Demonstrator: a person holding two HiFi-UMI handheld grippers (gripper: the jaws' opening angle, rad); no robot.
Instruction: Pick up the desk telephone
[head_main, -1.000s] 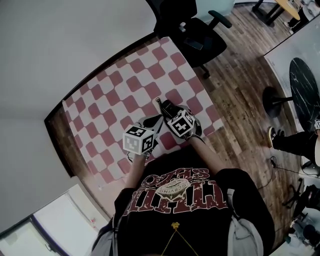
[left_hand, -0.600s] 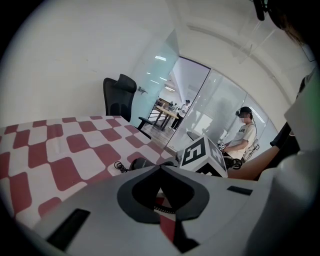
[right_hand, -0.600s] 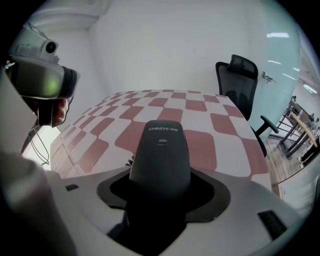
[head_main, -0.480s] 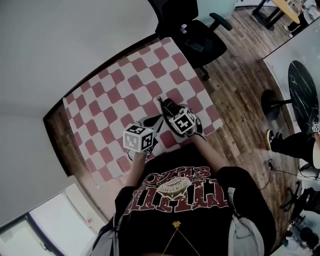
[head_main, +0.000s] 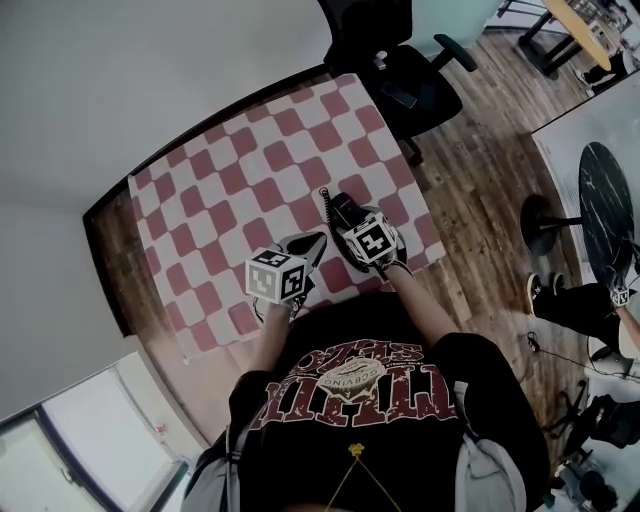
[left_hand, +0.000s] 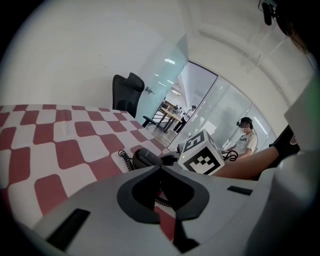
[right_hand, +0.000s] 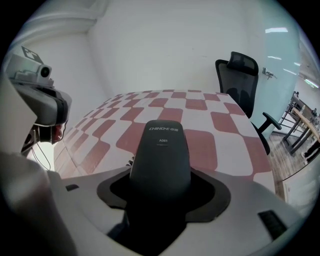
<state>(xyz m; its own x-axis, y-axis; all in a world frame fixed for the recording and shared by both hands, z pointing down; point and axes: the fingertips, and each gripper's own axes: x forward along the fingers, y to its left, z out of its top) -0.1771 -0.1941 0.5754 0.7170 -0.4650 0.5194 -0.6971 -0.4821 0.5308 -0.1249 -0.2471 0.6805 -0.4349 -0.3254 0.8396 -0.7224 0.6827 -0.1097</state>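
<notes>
Telephone handset (right_hand: 159, 150) clamped in right gripper (right_hand: 159, 187).
Left gripper (left_hand: 160, 172) is closed on nothing, over checked tablecloth (head_main: 230, 180); coiled cord (left_hand: 125, 159) is seen beyond.

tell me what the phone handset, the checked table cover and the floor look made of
Handset: dark matte plastic, by its smooth moulded shell and printed lettering. Checked table cover: likely cloth or vinyl; it lies flat with little shine. Floor: brown planks with grain, wood or laminate, cannot tell which.
</notes>
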